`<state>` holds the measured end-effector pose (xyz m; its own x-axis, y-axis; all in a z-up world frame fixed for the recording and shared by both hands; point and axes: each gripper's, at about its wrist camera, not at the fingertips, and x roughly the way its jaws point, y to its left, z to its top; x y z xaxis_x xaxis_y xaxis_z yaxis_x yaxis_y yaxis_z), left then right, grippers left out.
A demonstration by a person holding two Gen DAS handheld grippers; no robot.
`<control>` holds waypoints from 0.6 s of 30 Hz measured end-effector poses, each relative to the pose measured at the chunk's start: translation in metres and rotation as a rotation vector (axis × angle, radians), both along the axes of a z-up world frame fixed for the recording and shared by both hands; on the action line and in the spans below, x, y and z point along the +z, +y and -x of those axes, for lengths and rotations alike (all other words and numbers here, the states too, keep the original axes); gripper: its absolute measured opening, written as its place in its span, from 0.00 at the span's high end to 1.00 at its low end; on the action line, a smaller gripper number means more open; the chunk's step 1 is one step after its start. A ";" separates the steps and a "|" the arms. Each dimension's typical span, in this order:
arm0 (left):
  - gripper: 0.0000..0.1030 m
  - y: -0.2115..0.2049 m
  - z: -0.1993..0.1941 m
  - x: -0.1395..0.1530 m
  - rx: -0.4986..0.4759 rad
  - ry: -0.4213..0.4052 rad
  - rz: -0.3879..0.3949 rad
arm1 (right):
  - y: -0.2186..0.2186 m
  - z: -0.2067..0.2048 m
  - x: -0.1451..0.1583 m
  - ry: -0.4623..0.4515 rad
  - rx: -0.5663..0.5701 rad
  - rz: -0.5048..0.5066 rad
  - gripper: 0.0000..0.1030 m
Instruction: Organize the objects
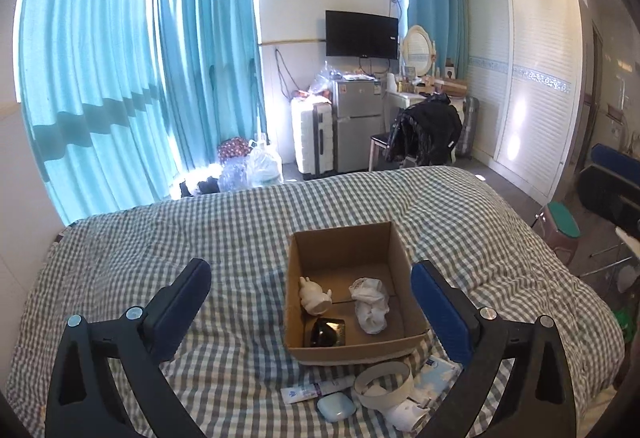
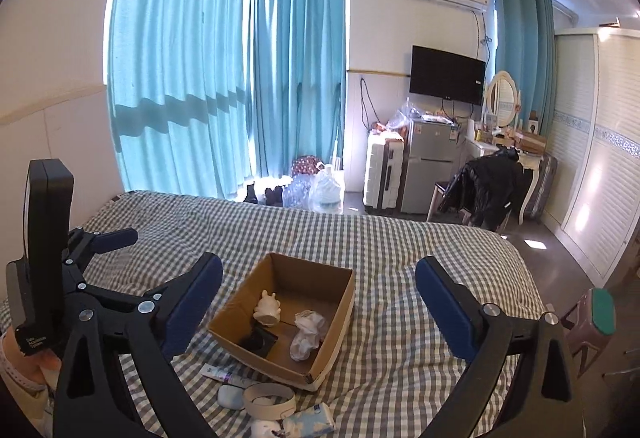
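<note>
**Open carton on checked bed, five loose items at its near side**

Container: brown open-topped cardboard box (image 1: pixel 352 294) (image 2: pixel 286 322), standing on the grey-and-white checked bedspread (image 1: pixel 160 238) (image 2: pixel 400 258). Contents, three pieces:
- small white ceramic animal figurine (image 1: pixel 314 297) (image 2: pixel 267 308), lying toward the box's left side;
- crumpled white paper or plastic wad (image 1: pixel 370 304) (image 2: pixel 306 334), to the right of the figurine, apart from it;
- dark square object (image 1: pixel 326 332) (image 2: pixel 260 342) on the box floor near the front wall; its kind cannot be told.

Loose on the bedspread, just in front of the box:
- white squeeze tube with purple print (image 1: pixel 316 390) (image 2: pixel 226 375);
- pale blue rounded case (image 1: pixel 337 408) (image 2: pixel 231 396), just beside the tube;
- cream-coloured ring-shaped band (image 1: pixel 382 384) (image 2: pixel 270 400);
- white rounded object (image 1: pixel 406 414) (image 2: pixel 264 428), partly under the band;
- light blue patterned tissue pack (image 1: pixel 438 374) (image 2: pixel 310 422).

Tools: left gripper (image 1: pixel 311 302), blue-padded jaws wide apart, holding nothing, raised above the bedspread with the box between them in view. Right gripper (image 2: pixel 319 302), jaws likewise wide apart and holding nothing.
</note>
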<state>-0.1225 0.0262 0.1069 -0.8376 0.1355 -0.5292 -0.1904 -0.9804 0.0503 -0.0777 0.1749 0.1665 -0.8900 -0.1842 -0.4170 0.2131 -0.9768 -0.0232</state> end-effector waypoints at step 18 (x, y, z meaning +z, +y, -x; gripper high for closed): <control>0.00 -0.042 -0.043 -0.104 0.172 -0.162 0.035 | -0.029 -0.034 -0.105 -0.131 0.096 -0.068 0.03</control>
<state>-0.0794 -0.0157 0.0026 -0.7505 -0.0221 -0.6605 -0.0294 -0.9973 0.0669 -0.0438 0.1457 0.0619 -0.8071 -0.2334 -0.5423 0.3108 -0.9490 -0.0541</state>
